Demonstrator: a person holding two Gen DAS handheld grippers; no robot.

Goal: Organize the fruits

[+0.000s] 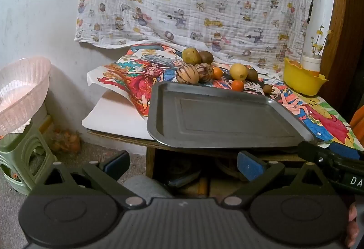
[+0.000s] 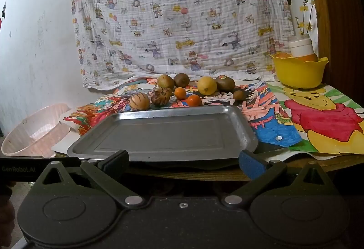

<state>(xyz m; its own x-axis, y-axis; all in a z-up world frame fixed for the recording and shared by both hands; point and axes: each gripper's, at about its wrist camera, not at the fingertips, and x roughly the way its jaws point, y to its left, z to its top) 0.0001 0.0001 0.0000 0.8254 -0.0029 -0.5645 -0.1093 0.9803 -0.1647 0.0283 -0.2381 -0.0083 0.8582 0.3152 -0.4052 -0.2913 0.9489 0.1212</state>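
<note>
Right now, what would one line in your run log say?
stage: start | left hand-held gripper: open, holding nothing | right hand-held gripper: open, holding nothing | metal tray: bare | fruits: behind tray

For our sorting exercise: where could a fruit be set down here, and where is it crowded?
Free: the whole floor of the grey metal tray. Also the cartoon mat between tray and yellow plastic bowl. Crowded: the strip behind the tray, where striped melons, oranges and kiwis cluster.

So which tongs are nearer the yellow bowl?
Right. The right tongs sit at the tray's near edge, the bowl up right; the left tongs are further left.
</note>
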